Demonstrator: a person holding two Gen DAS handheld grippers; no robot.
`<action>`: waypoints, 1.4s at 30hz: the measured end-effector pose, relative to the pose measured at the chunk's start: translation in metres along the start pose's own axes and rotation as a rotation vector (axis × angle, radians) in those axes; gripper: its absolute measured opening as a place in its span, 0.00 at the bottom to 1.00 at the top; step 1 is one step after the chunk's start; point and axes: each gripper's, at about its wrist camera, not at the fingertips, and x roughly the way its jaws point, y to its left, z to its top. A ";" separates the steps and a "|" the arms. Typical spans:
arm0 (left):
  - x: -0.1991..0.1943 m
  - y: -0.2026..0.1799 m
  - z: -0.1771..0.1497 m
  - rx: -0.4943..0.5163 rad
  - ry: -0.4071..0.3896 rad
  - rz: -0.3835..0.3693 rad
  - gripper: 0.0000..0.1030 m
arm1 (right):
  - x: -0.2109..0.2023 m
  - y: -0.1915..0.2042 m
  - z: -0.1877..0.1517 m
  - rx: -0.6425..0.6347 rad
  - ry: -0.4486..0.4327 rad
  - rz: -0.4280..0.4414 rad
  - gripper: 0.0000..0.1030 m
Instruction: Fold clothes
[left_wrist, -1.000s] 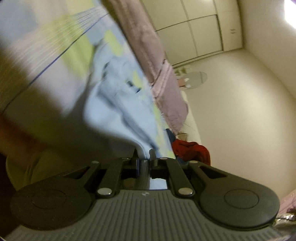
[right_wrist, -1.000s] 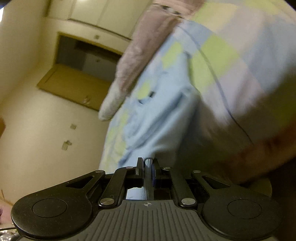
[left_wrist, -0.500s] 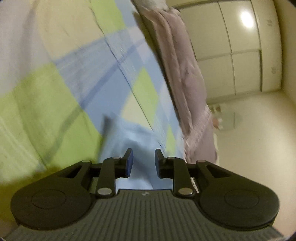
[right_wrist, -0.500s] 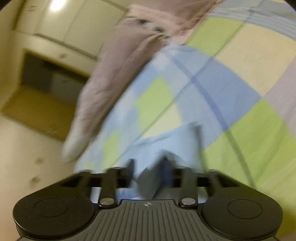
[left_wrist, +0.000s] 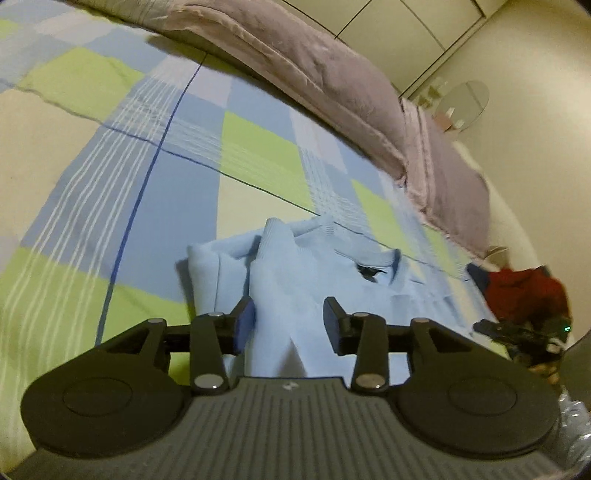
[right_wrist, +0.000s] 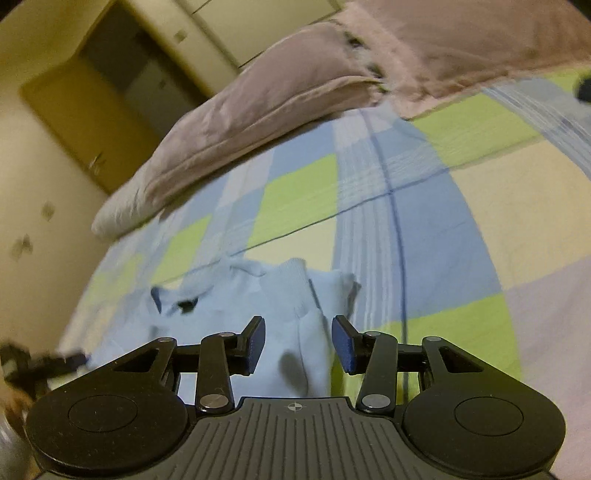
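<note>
A light blue sweater (left_wrist: 317, 280) lies on the checked bedspread (left_wrist: 155, 192), its sleeves folded over the body and its collar toward the far side. My left gripper (left_wrist: 290, 319) stands open just above the sweater's near edge, with cloth showing between the fingers but not pinched. The right wrist view shows the same sweater (right_wrist: 236, 306) with a ribbed cuff pointing away. My right gripper (right_wrist: 298, 341) is open over that sleeve. At the right wrist view's left edge a blurred dark gripper tip (right_wrist: 55, 360) shows.
A mauve quilt (left_wrist: 332, 85) is heaped along the far side of the bed (right_wrist: 461, 229). A red garment (left_wrist: 524, 295) lies at the bed's right end beside a dark gripper (left_wrist: 517, 328). Wardrobe doors and a round mirror (left_wrist: 463, 103) stand behind.
Both grippers held the hanging sweater a second ago; they opened and let it go. The sweater now lies flat on the bed, and both cameras have tilted down toward it.
</note>
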 end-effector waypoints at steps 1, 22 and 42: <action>0.004 -0.002 0.001 0.008 0.006 0.014 0.35 | 0.005 0.002 0.001 -0.021 0.002 -0.001 0.44; 0.005 -0.023 0.011 0.188 -0.214 0.099 0.02 | 0.041 0.045 0.004 -0.338 -0.121 -0.155 0.19; 0.042 0.014 0.018 0.118 -0.119 0.233 0.15 | 0.132 0.040 0.020 -0.358 -0.018 -0.338 0.56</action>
